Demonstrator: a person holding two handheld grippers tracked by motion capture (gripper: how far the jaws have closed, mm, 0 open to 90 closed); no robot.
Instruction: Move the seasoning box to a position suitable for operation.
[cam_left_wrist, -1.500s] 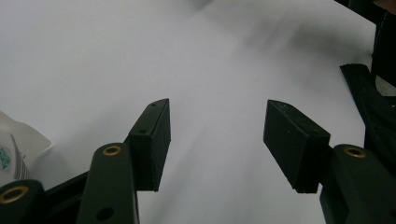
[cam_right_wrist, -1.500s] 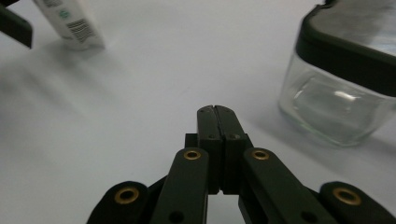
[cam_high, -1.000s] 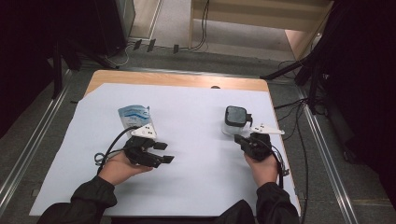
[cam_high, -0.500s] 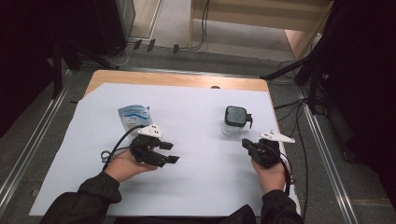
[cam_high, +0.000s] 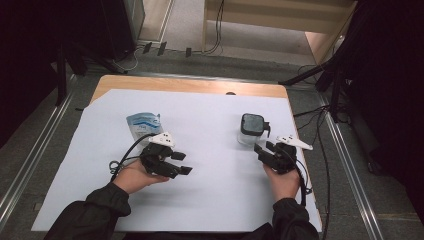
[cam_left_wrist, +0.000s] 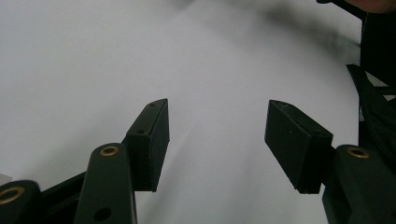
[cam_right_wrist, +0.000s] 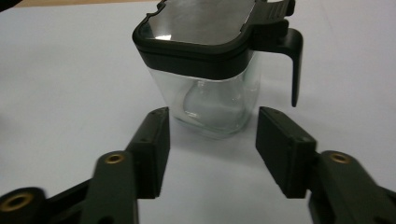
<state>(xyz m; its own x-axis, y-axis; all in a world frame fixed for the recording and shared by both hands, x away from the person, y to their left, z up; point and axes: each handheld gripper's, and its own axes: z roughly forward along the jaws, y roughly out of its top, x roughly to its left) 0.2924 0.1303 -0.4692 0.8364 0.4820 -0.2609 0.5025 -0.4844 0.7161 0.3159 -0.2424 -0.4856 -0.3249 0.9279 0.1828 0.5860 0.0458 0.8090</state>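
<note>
On white sheet (cam_right_wrist: 56, 84), square glass jar (cam_right_wrist: 212, 100), black lid (cam_right_wrist: 201, 28).

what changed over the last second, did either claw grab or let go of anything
The right claw has just opened its jaws, which stand apart just short of the glass jar, not gripping it. The left claw stays open over the white sheet; jar and blue pouch kept their places.

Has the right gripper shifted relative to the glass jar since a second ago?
Yes. In the high view the right gripper has backed away from the glass jar toward the person. Its fingers have just been opening, with nothing between them.
</note>
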